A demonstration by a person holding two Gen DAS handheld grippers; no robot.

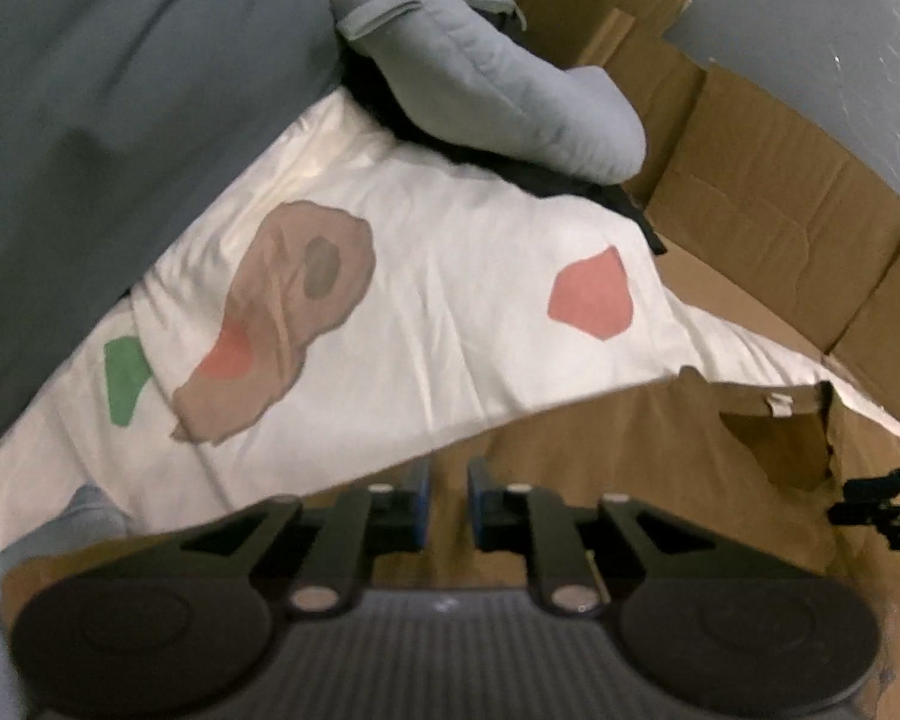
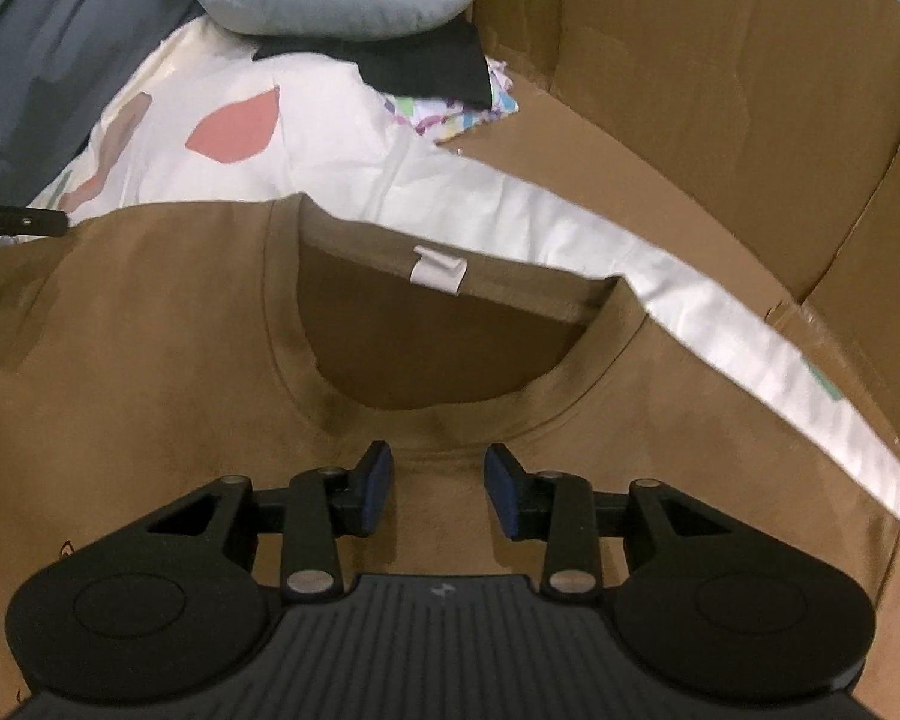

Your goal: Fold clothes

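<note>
A brown T-shirt lies flat, front up, on a white sheet. Its round neckline and white label show in the right wrist view. My right gripper hovers just below the neckline, open, with nothing between its blue pads. In the left wrist view the shirt fills the lower right. My left gripper sits at the shirt's edge, its jaws a narrow gap apart with no cloth visibly pinched. The right gripper's tip shows at the far right edge.
The white sheet carries brown, red and green patches. A grey pillow rests on black cloth at the back, beside a patterned cloth. Cardboard walls stand to the right. Dark grey fabric lies left.
</note>
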